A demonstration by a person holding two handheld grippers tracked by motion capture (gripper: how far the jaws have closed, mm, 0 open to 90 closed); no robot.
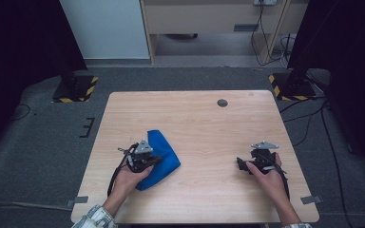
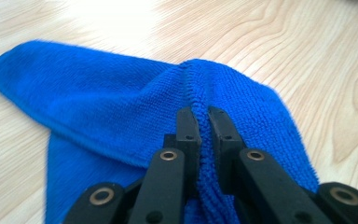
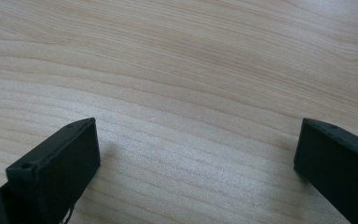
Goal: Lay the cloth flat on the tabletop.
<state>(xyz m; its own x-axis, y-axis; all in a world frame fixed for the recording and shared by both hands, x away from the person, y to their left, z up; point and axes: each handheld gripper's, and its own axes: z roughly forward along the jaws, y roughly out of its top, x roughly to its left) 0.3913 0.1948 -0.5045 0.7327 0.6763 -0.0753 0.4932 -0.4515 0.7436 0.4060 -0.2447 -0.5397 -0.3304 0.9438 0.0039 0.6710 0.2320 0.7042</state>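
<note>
Pale wood makes up the table [image 1: 204, 118], and on its left half lies the blue cloth [image 1: 160, 159], partly folded over itself, its long axis running from the far point down toward the person's near left edge. The left gripper [image 1: 156, 161] sits right on the cloth's near-left part; in the left gripper view its jaws are pressed together on a raised ridge of the cloth [image 2: 200, 93], which bunches up between the pads, while the rest of the fabric spreads away ahead and to that view's left. The right gripper [image 1: 240, 164] rests well apart on the table's right half, jaws spread wide over bare wood. Judging by this, any pull falls to the left hand, the nearer one.
</note>
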